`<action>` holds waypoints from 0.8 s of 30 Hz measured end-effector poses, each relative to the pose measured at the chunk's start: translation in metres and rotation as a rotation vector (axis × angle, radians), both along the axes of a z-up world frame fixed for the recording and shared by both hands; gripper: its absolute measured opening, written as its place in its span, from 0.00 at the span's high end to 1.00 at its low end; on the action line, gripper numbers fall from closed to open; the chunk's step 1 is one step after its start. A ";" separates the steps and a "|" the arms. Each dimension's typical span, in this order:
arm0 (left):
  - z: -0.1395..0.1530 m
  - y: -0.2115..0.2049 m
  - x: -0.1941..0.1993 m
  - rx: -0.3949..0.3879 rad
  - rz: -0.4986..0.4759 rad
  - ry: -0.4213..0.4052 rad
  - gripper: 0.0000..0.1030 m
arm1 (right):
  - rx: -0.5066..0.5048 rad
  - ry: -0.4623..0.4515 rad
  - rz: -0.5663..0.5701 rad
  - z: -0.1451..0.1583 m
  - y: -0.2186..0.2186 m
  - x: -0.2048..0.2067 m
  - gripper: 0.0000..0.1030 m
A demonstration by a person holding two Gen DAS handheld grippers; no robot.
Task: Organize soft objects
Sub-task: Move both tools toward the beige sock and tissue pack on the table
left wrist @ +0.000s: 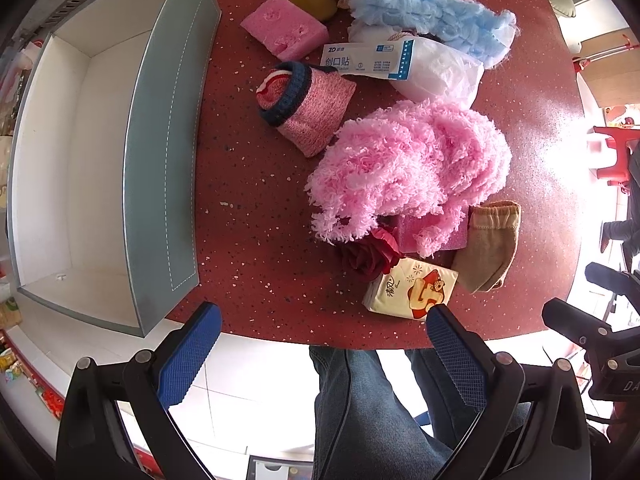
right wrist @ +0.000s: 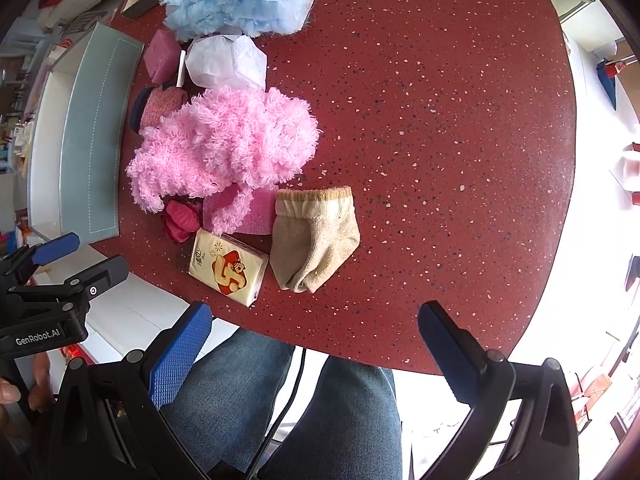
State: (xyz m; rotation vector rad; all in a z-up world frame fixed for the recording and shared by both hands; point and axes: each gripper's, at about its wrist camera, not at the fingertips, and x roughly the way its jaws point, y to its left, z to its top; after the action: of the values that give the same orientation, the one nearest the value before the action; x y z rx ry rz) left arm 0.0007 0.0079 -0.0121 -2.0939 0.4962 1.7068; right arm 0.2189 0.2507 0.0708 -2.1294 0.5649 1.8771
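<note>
Red speckled stone makes up the table [right wrist: 440,120], and the soft things lie in a loose pile along its left part, just beside the open grey box [left wrist: 160,140] with its white inside. Nothing is in the box as far as the left wrist view shows.

Both tools hang above the near table edge, pointing down over the person's jeans. The left gripper [left wrist: 324,328] has its jaws spread as wide as they go and holds nothing; the right gripper [right wrist: 316,324] is the same, wide and empty.

The fluffy pink scarf [left wrist: 408,164] sits in the middle of the pile and drapes over a pink sponge [left wrist: 436,228]. A red fabric rose [left wrist: 370,252] touches the tissue pack [left wrist: 412,288], and the beige sock [right wrist: 316,236] lies just beside both. Farther off are the knit pink pouch [left wrist: 308,112], a 2nd pink sponge [left wrist: 284,30], a plaster box [left wrist: 368,60], a white bag [left wrist: 440,72] and the fluffy blue scarf [left wrist: 420,4].

Risks, as I judge them: a pinch on the pink scarf could drag the sponge under it, or sweep the rose and tissue pack off the near edge. The sock may bunch and slip from wide pads. The 2 tools are near each other and could collide.
</note>
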 end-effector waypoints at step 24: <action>-0.027 -0.007 0.001 -0.094 0.039 -0.009 0.00 | -0.085 -0.007 -0.031 -0.024 0.007 0.011 0.00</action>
State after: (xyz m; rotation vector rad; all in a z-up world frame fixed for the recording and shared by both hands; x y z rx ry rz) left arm 0.0021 0.0009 -0.0394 -2.1890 0.5462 1.7258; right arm 0.2298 0.2580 0.0464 -2.1657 0.6844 1.8600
